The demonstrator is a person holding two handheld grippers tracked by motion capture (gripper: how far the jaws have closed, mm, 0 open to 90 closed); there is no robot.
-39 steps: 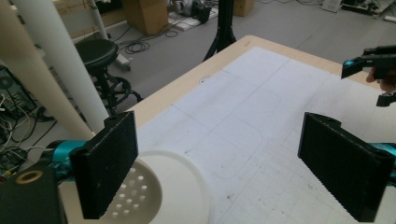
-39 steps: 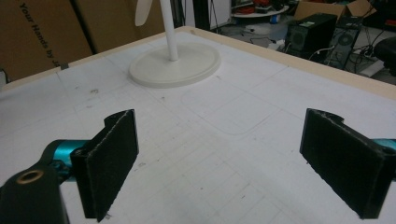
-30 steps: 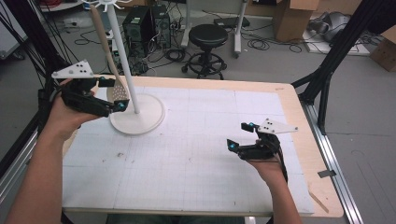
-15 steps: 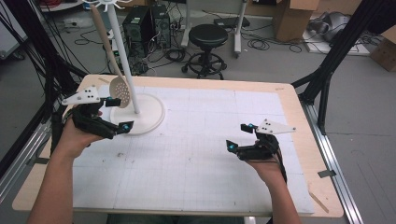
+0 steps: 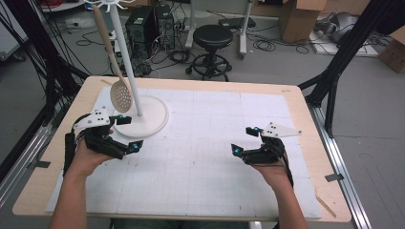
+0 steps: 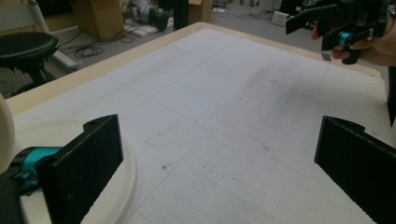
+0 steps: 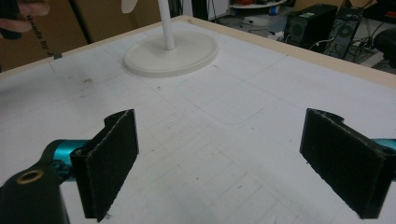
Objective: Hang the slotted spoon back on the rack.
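A white stand with a round base (image 5: 152, 122) and a thin pole (image 5: 125, 57) rises at the table's back left. A beige slotted spoon (image 5: 119, 95) hangs from its top, head down beside the pole. My left gripper (image 5: 130, 132) is open just in front of the base with nothing between its jaws; the left gripper view shows the base (image 6: 127, 183) by its own gripper (image 6: 219, 163). My right gripper (image 5: 244, 140) is open over the white grid mat (image 5: 200, 162) at the right, and the right gripper view has that gripper (image 7: 219, 154) facing the base (image 7: 170, 53).
The wooden table's rim (image 5: 305, 119) frames the mat. A thin wooden stick (image 5: 326, 206) lies near the front right corner. Beyond the far edge stand a black stool (image 5: 212, 36), computer towers (image 5: 143, 24) and cardboard boxes (image 5: 298, 19). Black frame posts flank both sides.
My left gripper has drawn back from the spoon head and pole, toward the near edge and lower. The spoon still hangs on the stand. The right gripper has stayed put.
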